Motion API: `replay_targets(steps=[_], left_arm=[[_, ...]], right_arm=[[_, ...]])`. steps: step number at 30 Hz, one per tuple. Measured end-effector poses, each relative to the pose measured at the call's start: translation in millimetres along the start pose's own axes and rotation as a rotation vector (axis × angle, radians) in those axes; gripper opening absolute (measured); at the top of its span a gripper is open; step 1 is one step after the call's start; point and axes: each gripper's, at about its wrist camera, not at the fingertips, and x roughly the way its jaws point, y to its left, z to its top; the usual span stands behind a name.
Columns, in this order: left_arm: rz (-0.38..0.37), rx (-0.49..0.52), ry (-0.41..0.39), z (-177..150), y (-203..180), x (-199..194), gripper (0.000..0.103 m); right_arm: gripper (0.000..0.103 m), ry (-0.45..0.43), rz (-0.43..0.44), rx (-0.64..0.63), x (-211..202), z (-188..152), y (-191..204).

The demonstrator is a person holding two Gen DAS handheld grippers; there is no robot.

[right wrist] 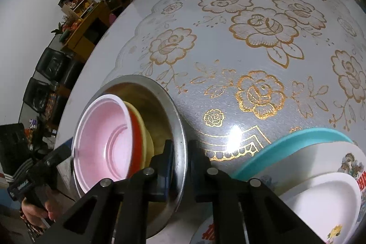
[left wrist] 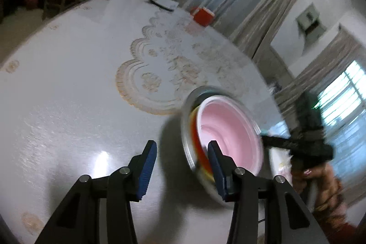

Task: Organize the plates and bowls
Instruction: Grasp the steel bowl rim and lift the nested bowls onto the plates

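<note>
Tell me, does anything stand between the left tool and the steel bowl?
Nothing visible does. The left tool is open right beside the steel bowl, with only bare tablecloth around it; whether it touches the bowl is unclear. The right tool is shut on the bowl's rim at the opposite side.

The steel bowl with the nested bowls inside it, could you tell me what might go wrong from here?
1. The right gripper pinches only the thin rim of the steel bowl, which stands tilted; it could slip or swing.
2. The pink bowl and the red and yellow bowls sit loose inside and might slide out.
3. The left gripper is open, one finger at the stack's edge, so it gives no support yet.
</note>
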Motion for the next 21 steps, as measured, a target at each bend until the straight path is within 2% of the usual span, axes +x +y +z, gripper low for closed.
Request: replay_targets(steps=[5, 8, 9, 12, 21], left_arm=[[-0.040, 0.001, 0.026, -3.7, 3.9, 0.1, 0.037], [-0.076, 0.013, 0.007, -2.5, -1.4, -12.0, 0.035], [-0.069, 0.030, 0.005, -2.4, -3.7, -15.2, 0.035], [0.017, 0.092, 0.040, -4.2, -8.8, -11.9, 0.035], [0.049, 0.132, 0.066, -11.2, -21.6, 4.3, 0.037]], right_arm=[[0.011, 0.002, -0.002, -0.005, 3.1, 2.8, 0.9], [0.011, 0.006, -0.005, -0.009, 4.0, 3.4, 0.9], [0.011, 0.007, -0.005, -0.008, 3.8, 3.2, 0.6], [0.011, 0.011, -0.005, -0.010, 4.1, 3.6, 0.5], [0.011, 0.009, -0.013, -0.017, 6.0, 5.8, 2.4]])
